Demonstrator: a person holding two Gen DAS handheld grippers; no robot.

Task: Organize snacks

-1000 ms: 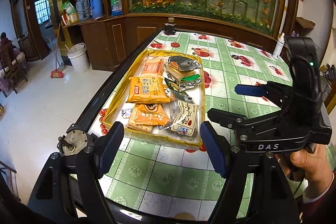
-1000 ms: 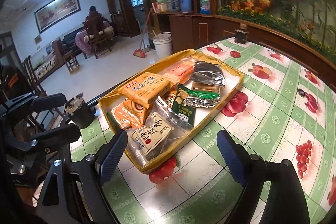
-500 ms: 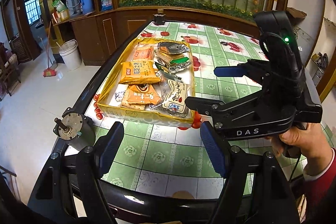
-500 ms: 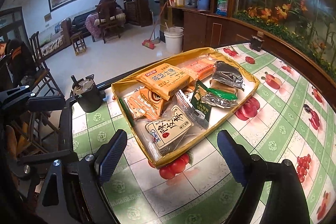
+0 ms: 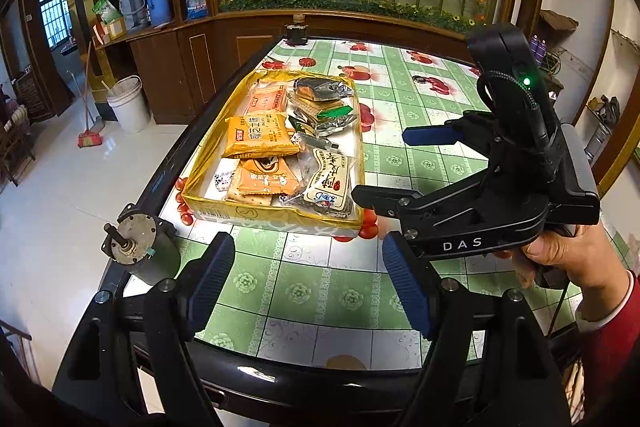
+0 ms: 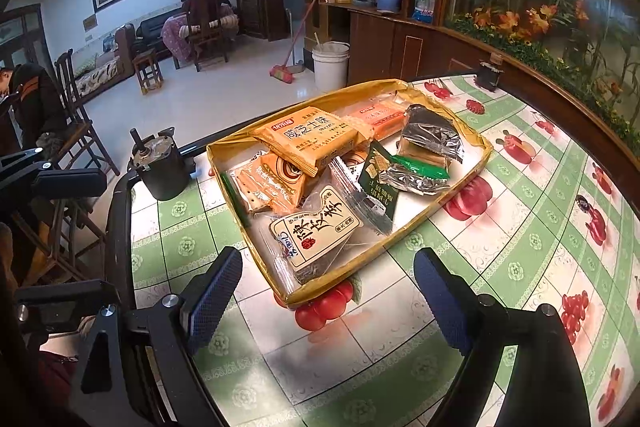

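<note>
A yellow tray (image 5: 276,221) on the green patterned table holds several snack packets: an orange cracker pack (image 5: 260,135), a second orange pack (image 5: 266,179), a clear bag with a white label (image 5: 328,183) and silver and green packets (image 5: 328,115). The tray (image 6: 466,175) and the labelled bag (image 6: 316,233) also show in the right wrist view. My left gripper (image 5: 308,277) is open and empty, short of the tray's near edge. My right gripper (image 6: 328,303) is open and empty, just in front of the tray's near corner; it also shows in the left wrist view (image 5: 390,171) to the right of the tray.
A small grey motor (image 5: 138,247) stands at the table's left corner, also in the right wrist view (image 6: 160,163). A dark jar (image 5: 296,33) stands at the far table edge. A wooden cabinet with a flower display lies behind. A white bucket (image 5: 128,105) and a broom stand on the floor to the left.
Both grippers have pulled back and risen from the tray, so it looks smaller and farther. Both stay open. The snacks have not moved.
</note>
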